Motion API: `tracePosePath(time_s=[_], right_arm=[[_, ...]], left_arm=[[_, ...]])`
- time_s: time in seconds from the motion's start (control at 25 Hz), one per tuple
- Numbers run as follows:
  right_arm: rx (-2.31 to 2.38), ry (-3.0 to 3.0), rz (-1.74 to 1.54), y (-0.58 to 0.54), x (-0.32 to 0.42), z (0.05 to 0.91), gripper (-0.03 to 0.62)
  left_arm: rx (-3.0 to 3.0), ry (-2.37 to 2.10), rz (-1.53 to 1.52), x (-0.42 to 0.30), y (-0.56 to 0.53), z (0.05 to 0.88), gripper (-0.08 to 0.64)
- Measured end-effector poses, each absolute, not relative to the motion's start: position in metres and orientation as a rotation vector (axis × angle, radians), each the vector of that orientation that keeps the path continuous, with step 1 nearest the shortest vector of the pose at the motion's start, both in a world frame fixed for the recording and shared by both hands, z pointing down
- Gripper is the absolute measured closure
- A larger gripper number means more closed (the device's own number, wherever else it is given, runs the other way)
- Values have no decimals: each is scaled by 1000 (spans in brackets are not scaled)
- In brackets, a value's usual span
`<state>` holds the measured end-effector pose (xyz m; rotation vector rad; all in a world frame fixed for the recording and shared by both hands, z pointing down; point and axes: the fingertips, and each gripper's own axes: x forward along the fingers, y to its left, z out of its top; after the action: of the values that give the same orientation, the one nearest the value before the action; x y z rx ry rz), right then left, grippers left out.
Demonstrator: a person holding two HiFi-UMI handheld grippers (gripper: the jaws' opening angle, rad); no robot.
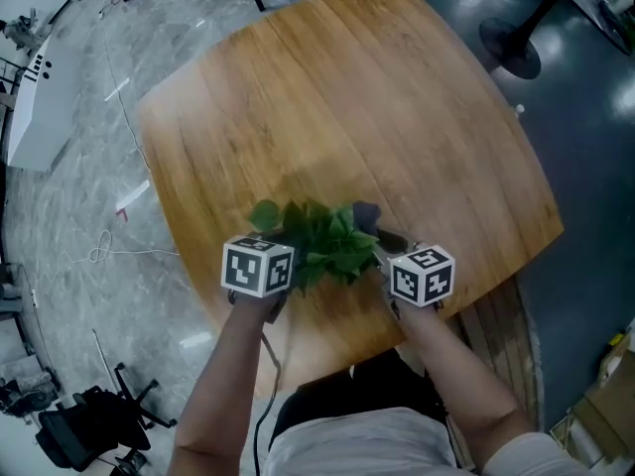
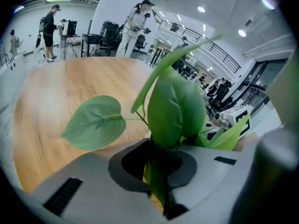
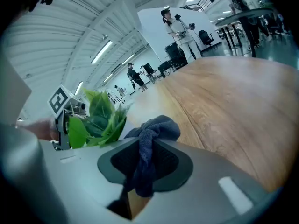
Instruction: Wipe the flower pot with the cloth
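Observation:
The plant's green leaves (image 1: 317,241) stand near the front edge of the wooden table (image 1: 347,97); the pot under them is hidden. My left gripper (image 1: 281,256) comes in from the left and is shut on a leaf stem (image 2: 156,153), with big leaves (image 2: 175,106) rising just past the jaws. My right gripper (image 1: 382,246) sits at the plant's right side, shut on a dark blue cloth (image 3: 149,139) that bunches above its jaws. In the head view the cloth (image 1: 365,211) shows at the foliage's right edge. The plant (image 3: 100,118) lies left of the right gripper (image 3: 140,164).
The table's far and middle parts are bare wood. A black round chair base (image 1: 511,43) stands on the dark floor at top right. A black stand (image 1: 79,429) and cables lie on the grey floor at left. People stand far off in both gripper views.

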<state>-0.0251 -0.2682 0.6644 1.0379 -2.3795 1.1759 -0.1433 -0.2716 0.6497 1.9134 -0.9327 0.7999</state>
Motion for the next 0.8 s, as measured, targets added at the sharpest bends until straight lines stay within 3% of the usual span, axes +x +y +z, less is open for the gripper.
tracePosePath(time_s=[0.8], right_arm=[[1180, -2463, 872, -265, 16, 551, 518]], left_arm=[[2053, -1095, 544, -147, -275, 563, 518]])
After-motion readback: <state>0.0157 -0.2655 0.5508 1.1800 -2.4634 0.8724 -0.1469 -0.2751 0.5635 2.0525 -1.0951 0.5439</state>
